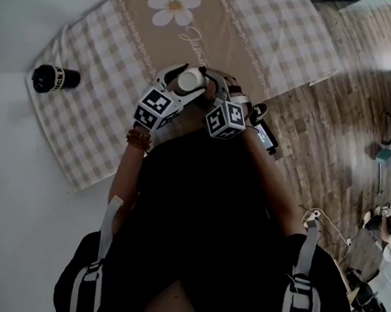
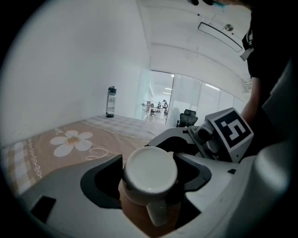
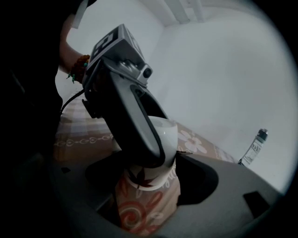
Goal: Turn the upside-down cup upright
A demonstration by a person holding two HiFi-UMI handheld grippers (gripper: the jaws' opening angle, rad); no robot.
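The cup point(image 1: 189, 81) has a white base and an orange-red patterned body. It is off upright between both grippers, above the near edge of the checked mat point(image 1: 77, 129). In the left gripper view its white base point(image 2: 150, 169) faces the camera and its handle points down. My left gripper point(image 1: 177, 78) stands wide open around that base end, and its pads look just clear of the cup. In the right gripper view my right gripper point(image 3: 149, 186) is shut on the patterned body point(image 3: 149, 200), and a left finger point(image 3: 135, 121) crosses the cup's white end.
A black bottle point(image 1: 54, 78) stands at the mat's far left corner, also seen as the bottle point(image 2: 111, 101) and the bottle point(image 3: 253, 148). The mat lies on a white table point(image 1: 6, 184). Wooden floor point(image 1: 327, 133) with office gear lies to the right.
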